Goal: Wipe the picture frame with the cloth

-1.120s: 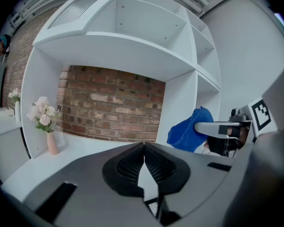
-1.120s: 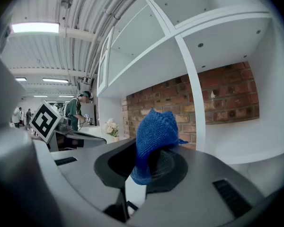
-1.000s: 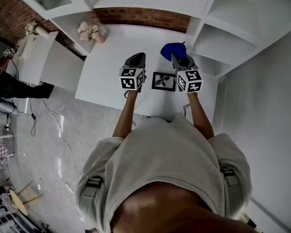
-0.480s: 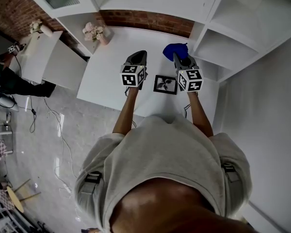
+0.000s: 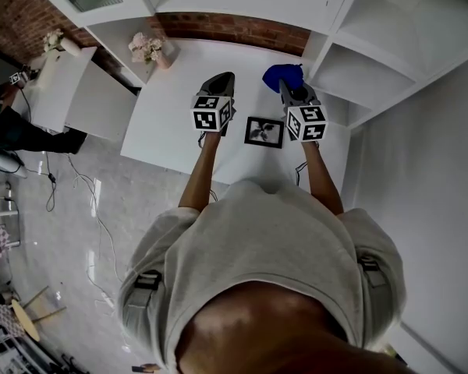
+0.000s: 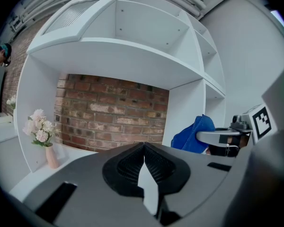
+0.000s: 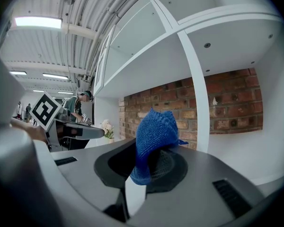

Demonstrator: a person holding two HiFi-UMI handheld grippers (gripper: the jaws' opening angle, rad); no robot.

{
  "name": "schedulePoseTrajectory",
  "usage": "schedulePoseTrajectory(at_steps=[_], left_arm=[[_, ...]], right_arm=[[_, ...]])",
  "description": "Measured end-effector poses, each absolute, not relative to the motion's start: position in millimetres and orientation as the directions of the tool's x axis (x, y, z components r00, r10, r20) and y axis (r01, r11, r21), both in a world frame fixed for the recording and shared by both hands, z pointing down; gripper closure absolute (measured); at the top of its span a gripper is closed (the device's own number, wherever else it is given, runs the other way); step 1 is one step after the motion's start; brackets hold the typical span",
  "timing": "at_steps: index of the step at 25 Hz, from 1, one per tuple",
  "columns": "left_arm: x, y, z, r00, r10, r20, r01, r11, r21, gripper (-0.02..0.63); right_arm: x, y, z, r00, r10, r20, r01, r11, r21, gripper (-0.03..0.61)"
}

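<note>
A small black picture frame (image 5: 264, 132) lies flat on the white table (image 5: 171, 123), between my two grippers. My right gripper (image 5: 288, 84) is shut on a blue cloth (image 5: 281, 76), held above the table just right of the frame; in the right gripper view the blue cloth (image 7: 154, 138) bunches up out of the jaws. The left gripper (image 5: 220, 84) hovers left of the frame, shut with nothing in it, its jaws meeting in the left gripper view (image 6: 144, 157). That view also shows the blue cloth (image 6: 194, 136) off to the right.
A pink vase of flowers (image 5: 147, 51) stands at the table's back left corner, seen also in the left gripper view (image 6: 42, 136). A brick wall (image 5: 234, 28) backs the table, and white shelving (image 5: 374, 61) rises on the right. A person (image 7: 78, 105) stands far left.
Both grippers have risen slightly and shifted a little toward the back wall. The cloth stays in the right gripper and the frame has not moved.
</note>
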State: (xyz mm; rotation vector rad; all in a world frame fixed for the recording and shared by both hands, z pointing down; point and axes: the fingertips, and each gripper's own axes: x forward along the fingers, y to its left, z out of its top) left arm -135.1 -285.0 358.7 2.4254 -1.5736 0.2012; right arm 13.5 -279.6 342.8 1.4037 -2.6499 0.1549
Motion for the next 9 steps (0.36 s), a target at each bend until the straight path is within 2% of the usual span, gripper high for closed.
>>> schedulePoseTrajectory(at_steps=[9], left_arm=[[-134.3, -289.5, 357.1, 0.413, -0.878, 0.242, -0.911, -0.395, 0.121, 0.597]], right_arm=[[11.7, -285.2, 341.2, -0.557, -0.814, 0.166, -0.827, 0.562, -0.023, 0.522]])
